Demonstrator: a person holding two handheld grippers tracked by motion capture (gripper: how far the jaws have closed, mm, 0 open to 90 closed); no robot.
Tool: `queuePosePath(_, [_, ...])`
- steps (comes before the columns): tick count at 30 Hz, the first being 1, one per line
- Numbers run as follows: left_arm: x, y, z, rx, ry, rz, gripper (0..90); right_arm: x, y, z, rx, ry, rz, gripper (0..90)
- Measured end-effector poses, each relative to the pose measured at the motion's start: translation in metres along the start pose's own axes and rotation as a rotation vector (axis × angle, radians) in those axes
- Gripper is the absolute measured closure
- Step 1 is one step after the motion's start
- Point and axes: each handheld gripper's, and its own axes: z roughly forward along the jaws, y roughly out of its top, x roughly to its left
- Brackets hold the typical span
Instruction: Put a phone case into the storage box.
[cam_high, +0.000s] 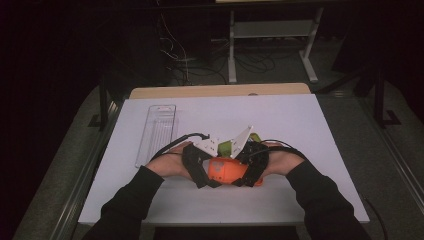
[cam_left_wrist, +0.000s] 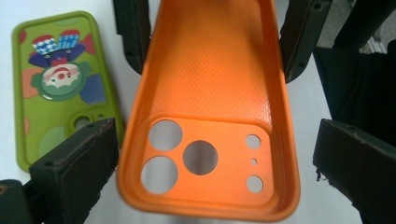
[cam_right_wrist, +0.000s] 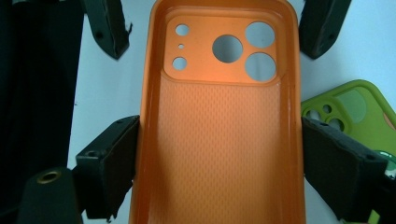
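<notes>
The soft orange rubber phone case (cam_right_wrist: 219, 121) is just above the white table (cam_high: 300, 130), inside facing up, between both grippers. The right gripper (cam_right_wrist: 219, 154) squeezes its long sides. The left gripper (cam_left_wrist: 205, 158) sits around the end with the camera holes, but its jaws have a gap on one side, so it looks let go. The case is bendy, so a hard squeeze could make it fold and pop out. A green phone case with a clown picture (cam_left_wrist: 60, 84) lies just beside it and could get bumped. A clear plastic tray (cam_high: 157, 132) sits farther off.
</notes>
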Motion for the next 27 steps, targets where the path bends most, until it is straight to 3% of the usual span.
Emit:
queuePosePath(7, [-0.003,0.001,0.008,0.014,0.001,0.005,0.4,0.0,0.0,0.0,-0.002,0.005,-0.005,15.1])
queuePosePath(9, [-0.003,0.001,0.009,0.02,0.014,0.008,5.9,0.0,0.0,0.0,-0.003,0.006,-0.003,15.1])
queuePosePath(15, [-0.003,0.0,0.012,0.03,0.015,0.007,7.6,0.0,0.001,0.001,-0.009,0.012,-0.008,15.1])
queuePosePath(18, [-0.002,0.0,0.011,0.021,0.022,0.009,13.1,0.0,0.001,0.001,-0.007,0.012,-0.008,15.1])
queuePosePath(27, [-0.002,-0.001,0.012,0.021,0.0,0.009,15.7,0.0,0.0,0.001,0.002,0.027,0.001,15.1])
